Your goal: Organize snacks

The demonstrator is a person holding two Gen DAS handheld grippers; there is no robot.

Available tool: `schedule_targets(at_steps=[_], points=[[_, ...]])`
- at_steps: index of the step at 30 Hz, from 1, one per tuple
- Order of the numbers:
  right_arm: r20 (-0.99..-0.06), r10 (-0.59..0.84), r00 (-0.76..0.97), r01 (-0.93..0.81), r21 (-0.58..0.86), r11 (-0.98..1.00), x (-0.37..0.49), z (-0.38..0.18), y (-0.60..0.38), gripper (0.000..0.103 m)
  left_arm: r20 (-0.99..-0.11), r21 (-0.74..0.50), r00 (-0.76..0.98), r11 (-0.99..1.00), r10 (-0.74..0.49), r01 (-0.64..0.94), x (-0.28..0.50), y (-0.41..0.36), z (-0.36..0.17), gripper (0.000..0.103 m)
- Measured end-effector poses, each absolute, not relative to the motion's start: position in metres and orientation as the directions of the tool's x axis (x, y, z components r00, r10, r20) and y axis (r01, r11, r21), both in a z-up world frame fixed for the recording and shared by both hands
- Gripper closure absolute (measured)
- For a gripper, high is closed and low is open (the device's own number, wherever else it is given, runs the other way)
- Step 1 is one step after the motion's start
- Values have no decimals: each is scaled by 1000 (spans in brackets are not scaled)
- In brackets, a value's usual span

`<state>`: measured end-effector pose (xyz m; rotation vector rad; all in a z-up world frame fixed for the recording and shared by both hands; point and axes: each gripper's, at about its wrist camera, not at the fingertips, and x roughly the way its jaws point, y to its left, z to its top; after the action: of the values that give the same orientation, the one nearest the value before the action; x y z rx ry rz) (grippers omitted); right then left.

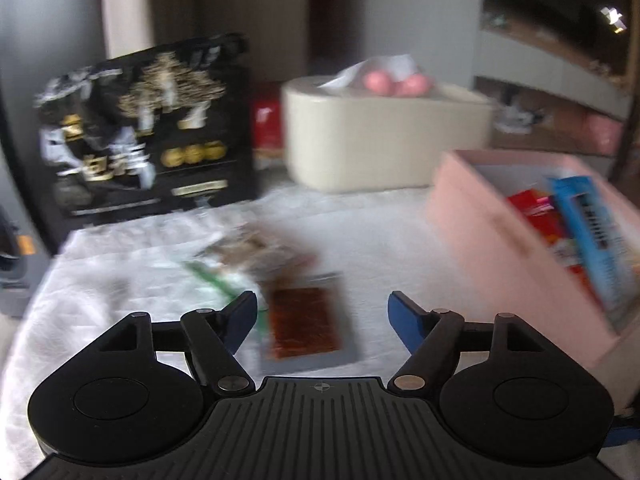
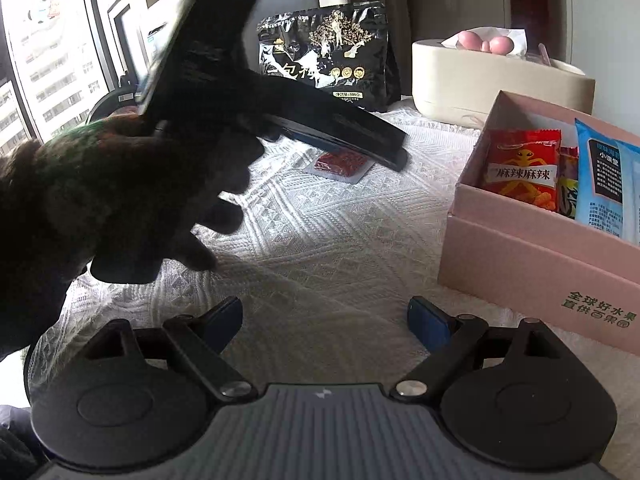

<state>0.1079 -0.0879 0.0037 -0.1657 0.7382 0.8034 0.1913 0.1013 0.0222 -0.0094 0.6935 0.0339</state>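
Snacks were partly sorted: several packets (image 2: pixel 520 170) already stood in the pink box (image 2: pixel 536 256), while a flat dark-red packet (image 1: pixel 304 324) still lay on the white cloth (image 2: pixel 340 240). Left gripper (image 1: pixel 322 312) was spread just over it, holding nothing; right gripper (image 2: pixel 324 316) was spread too, empty.

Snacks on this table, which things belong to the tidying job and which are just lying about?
Job: pink box holding a red packet and blue packet; flat packet and clear packet on the cloth; left gripper; right gripper.

Lying about: black bag, cream box.
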Motion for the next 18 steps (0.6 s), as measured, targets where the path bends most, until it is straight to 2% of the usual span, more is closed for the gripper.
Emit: schedule_targets(at_steps=[4,16,18], points=[[-657,597,462,-705,137,696,108,4,-88,13,-694,-20,720,999,16,-41,205,106,9,24],[-658,595,462,-705,134,696,107,4,-88,13,-687,-16,726,1000,-28,23,200,110,3,23],[-658,596,460,-706,136,695,107,4,-88,13,-703,-16,711,1000,-20,11,203,109,6,28]])
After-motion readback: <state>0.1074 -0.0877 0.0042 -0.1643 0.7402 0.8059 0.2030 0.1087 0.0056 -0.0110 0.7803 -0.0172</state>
